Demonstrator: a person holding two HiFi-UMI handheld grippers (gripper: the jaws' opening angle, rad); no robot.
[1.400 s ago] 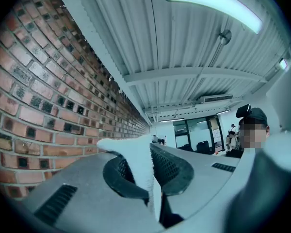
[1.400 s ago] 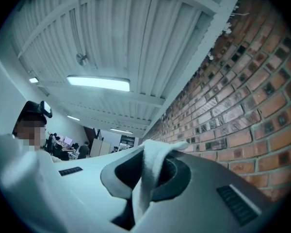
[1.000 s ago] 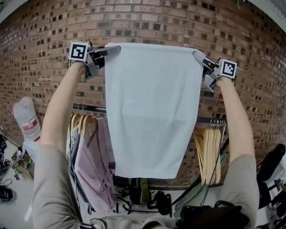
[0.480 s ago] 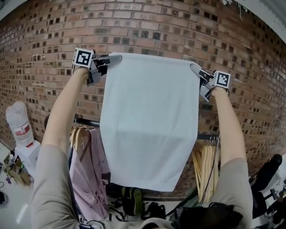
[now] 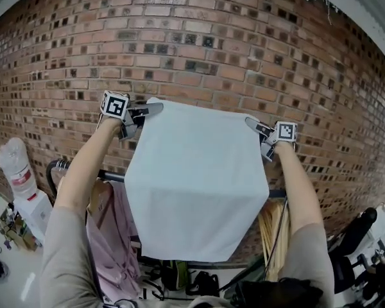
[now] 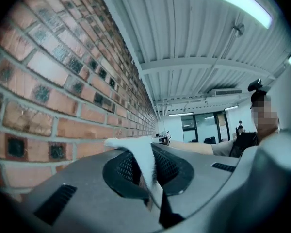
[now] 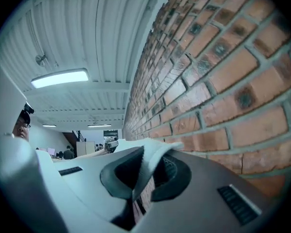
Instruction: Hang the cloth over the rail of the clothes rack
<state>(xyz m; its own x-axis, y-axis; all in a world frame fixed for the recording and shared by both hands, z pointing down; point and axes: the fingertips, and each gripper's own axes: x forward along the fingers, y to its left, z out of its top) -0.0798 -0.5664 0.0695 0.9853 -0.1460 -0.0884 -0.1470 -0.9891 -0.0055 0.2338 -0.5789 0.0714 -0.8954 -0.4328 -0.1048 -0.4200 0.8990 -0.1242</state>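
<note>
Pinching the cloth's (image 5: 196, 185) two top corners, our left claw (image 5: 156, 108) and right claw (image 5: 251, 123) hold it spread before the brick wall (image 5: 199, 37).

1. A red-brown brick wall (image 5: 199, 37) with grey mortar fills most of the head view. Some of its bricks have dark faces.
2. Overhead runs a ceiling (image 6: 184, 38) of pale ribbed panels, crossed by a plain beam.
3. A long light strip (image 6: 231, 3) glows on the ceiling, and more strips shine further down the room.
4. At the far end of the room stand dark-framed glass panes (image 6: 203, 127). Whether they are doors or windows cannot be told.
5. A pale floor (image 5: 16, 290) shows at the lower left of the head view.
6. A big clear water bottle (image 5: 14, 165) with a red label stands on a white base near the wall.
7. A dark chair (image 5: 354, 236) sits at the lower right edge, partly cut off.
</note>
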